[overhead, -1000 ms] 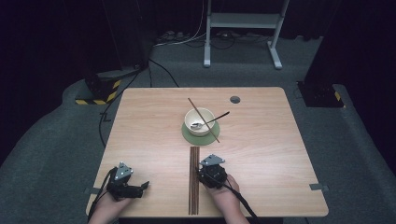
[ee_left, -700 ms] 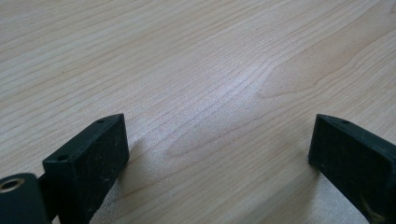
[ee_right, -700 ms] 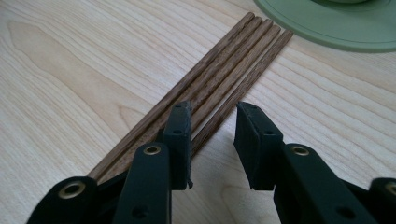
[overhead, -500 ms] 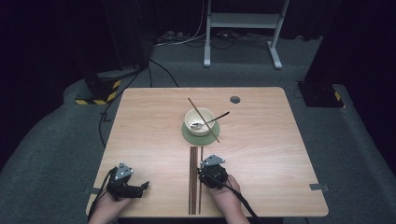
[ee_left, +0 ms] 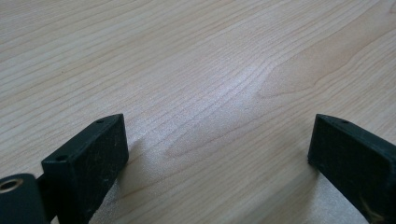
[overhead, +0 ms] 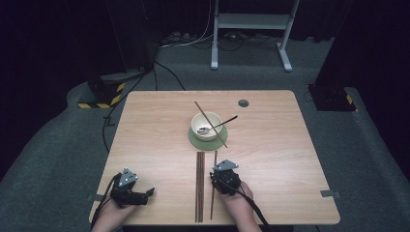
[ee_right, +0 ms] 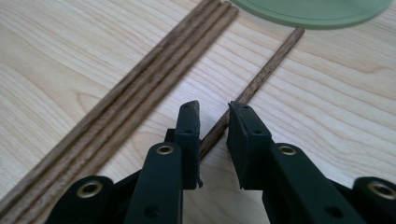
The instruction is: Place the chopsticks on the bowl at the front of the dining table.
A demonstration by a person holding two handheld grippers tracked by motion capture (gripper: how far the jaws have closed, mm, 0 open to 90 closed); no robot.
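Right hand pose: the right hand (overhead: 238,199) comes in from the near edge of the tabletop (overhead: 290,159), knuckles up, and points the right tongs (ee_right: 213,122) forward and low along the wood, toward the green mat (ee_right: 310,10).
Left hand pose: the left hand (overhead: 112,212) lies at the near left corner with the left tongs (overhead: 147,193) turned sideways, toward the right tongs and well apart from them.
Right tongs: narrow; the jaws have just been closing, with a single chopstick (ee_right: 261,77) running between them. A sliver of gap seems to remain on each side, though the angle is poor, so I would not call it gripped.
Left tongs: jaws stand wide over bare wood.
Single chopstick: on the tabletop, passing from under the right tongs out ahead, its far tip just short of the mat.
Chopstick bundle (ee_right: 135,88): just left of the right tongs, parallel to the single stick, apart from it.
Hidden or cut off: the stick's near part disappears beneath the right tongs; the mat is cropped by the top edge in the right gripper view.
Ahead: a bowl (overhead: 206,125) on the mat, with a spoon (overhead: 217,126) in it and another chopstick (overhead: 211,124) across its rim.
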